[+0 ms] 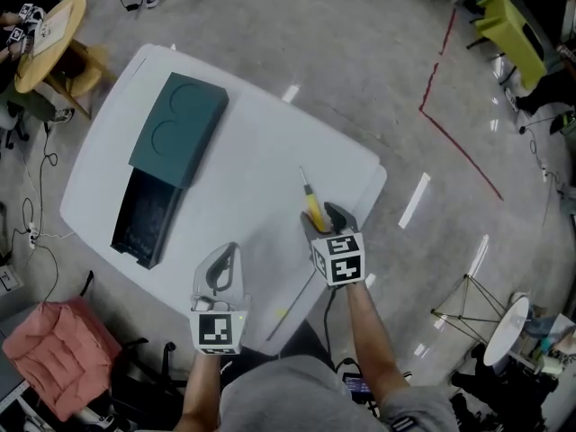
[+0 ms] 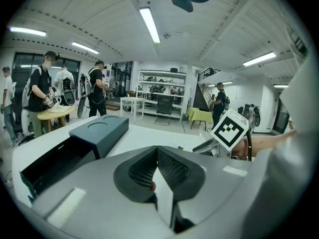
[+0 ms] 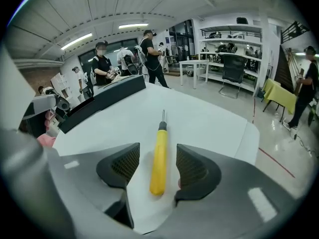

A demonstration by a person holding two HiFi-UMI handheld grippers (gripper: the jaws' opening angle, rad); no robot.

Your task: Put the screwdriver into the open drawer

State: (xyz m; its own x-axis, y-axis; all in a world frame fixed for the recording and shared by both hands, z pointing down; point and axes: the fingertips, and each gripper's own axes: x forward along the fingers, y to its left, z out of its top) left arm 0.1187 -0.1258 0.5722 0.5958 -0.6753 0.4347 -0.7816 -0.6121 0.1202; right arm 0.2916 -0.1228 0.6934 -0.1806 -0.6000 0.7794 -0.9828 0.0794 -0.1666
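A: Start L. What's on the table (image 1: pixel 270 138)?
B: White top. Dk green cabinet (image 1: pixel 184 120) on its L part. Its drawer (image 1: pixel 144 214) is pulled out toward the person, open, dark inside; can't tell contents.

A: Next over?
B: The left gripper (image 1: pixel 219 275), at the near table edge, well apart from the drawer. Left gripper view: jaws closed tip to tip, nothing btwn them. Marker cube faces the head cam.

A: And the screwdriver (image 1: pixel 312 207)?
B: R of centre, flat on the tabletop, near the R edge. Yellow handle toward the person, thin metal shaft pointing away. Well apart from the drawer, not in it yet.

A: Right side claw?
B: The right gripper (image 1: pixel 326 219) is tilted down over the handle end. Right gripper view: jaws spread wide, one on either side of the yellow handle, gap showing both sides, pads not pressing it. Not gripped.

A: Anything further R?
B: Off the table, a red tape line (image 1: pixel 450 133) on the grey floor.
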